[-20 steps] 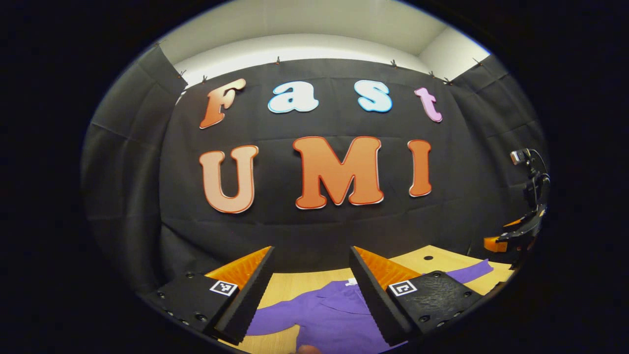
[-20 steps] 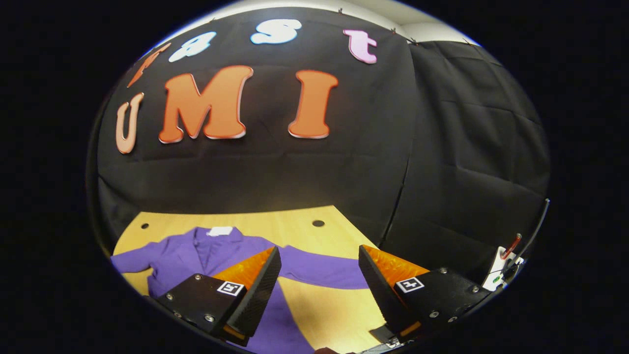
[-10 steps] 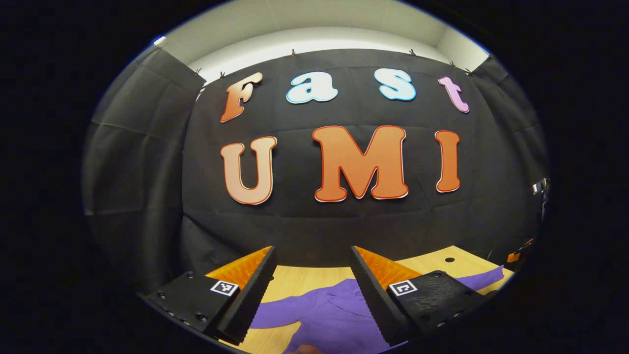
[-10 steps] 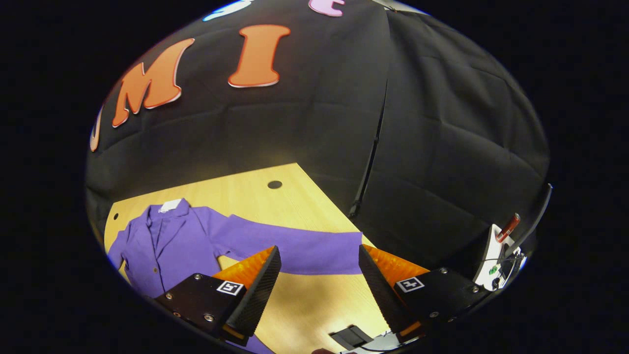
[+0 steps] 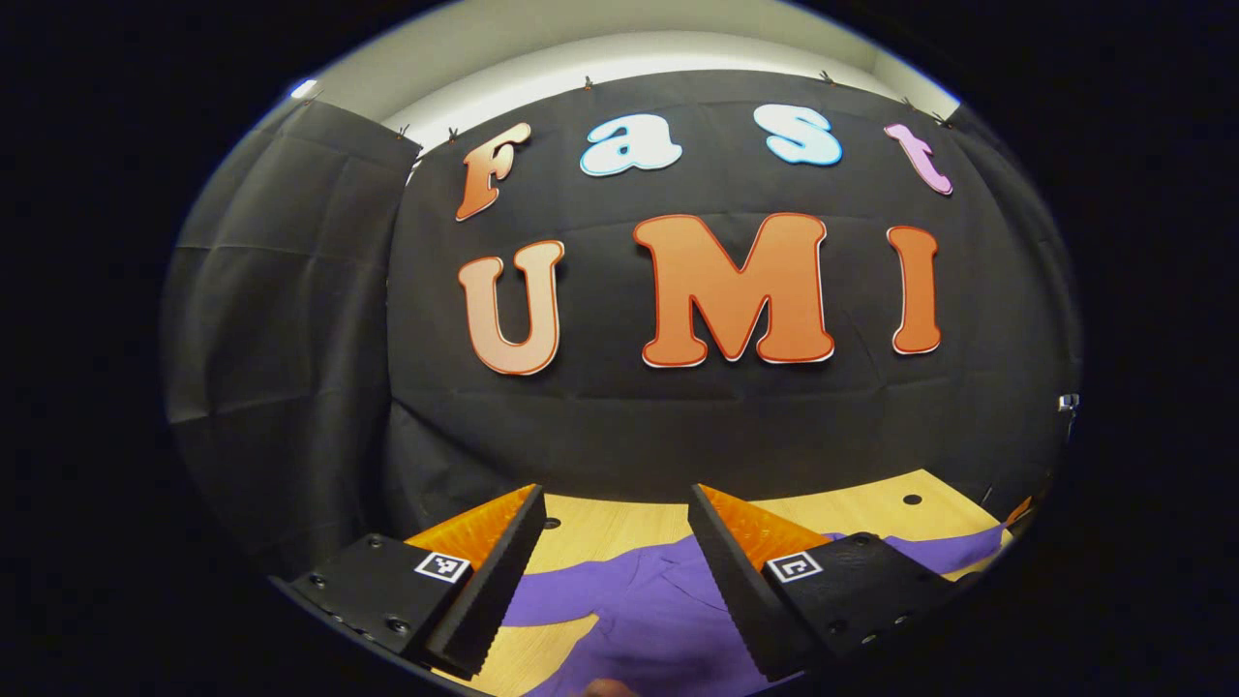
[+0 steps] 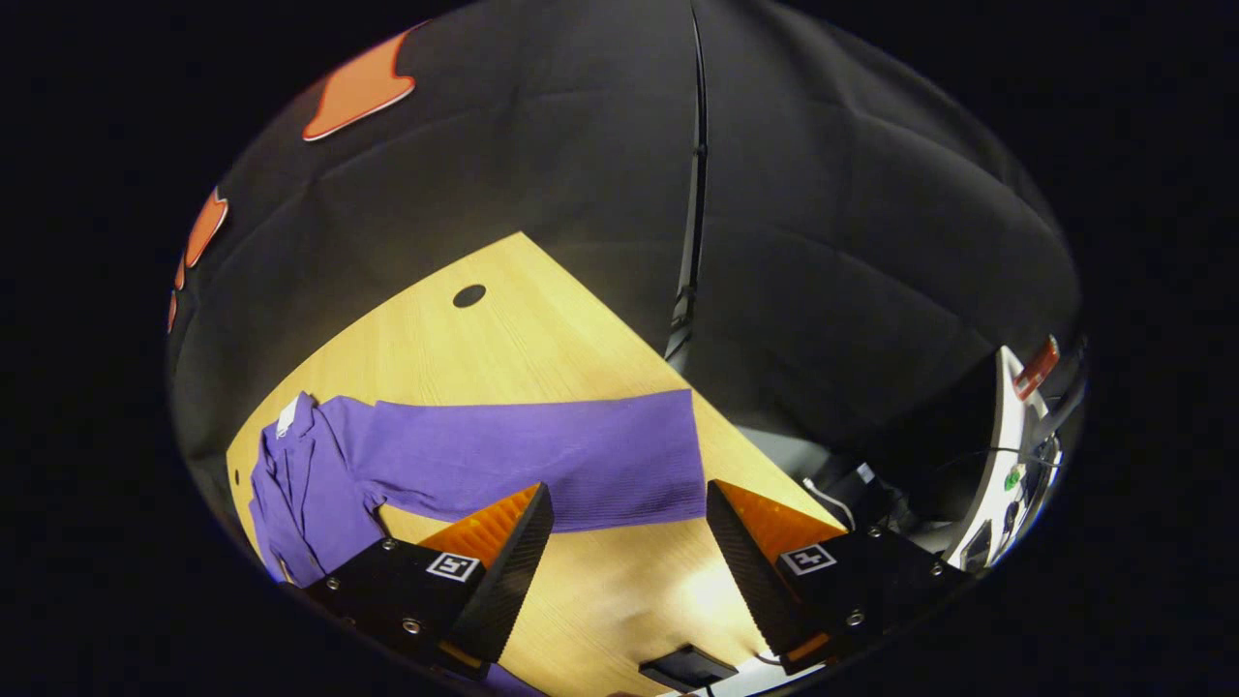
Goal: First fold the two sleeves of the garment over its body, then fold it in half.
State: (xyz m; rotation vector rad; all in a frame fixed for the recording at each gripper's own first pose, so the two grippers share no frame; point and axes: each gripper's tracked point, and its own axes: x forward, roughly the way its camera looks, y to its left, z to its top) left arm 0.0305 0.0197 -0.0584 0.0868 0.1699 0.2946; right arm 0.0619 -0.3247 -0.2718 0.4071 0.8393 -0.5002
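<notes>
With the purple garment [image 6: 319, 474] flat on the worktop [image 6: 523, 339], I aim my gaping, empty right claw [image 6: 629, 542] at its outstretched sleeve [image 6: 542, 455]; my left claw [image 5: 615, 557] waits agape above.

Recording booth, black cloth walls [image 6: 852, 242], bare wooden table [image 6: 542, 348]

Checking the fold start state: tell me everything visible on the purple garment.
The purple garment lies flat and unfolded on the wooden table. It looks like a soft knit, with a collar, a white tag at the neck and a buttoned front. One sleeve stretches straight out, its cuff near the table edge, ahead of the open right gripper, which is not touching it. The left gripper hangs open above the body.
</notes>
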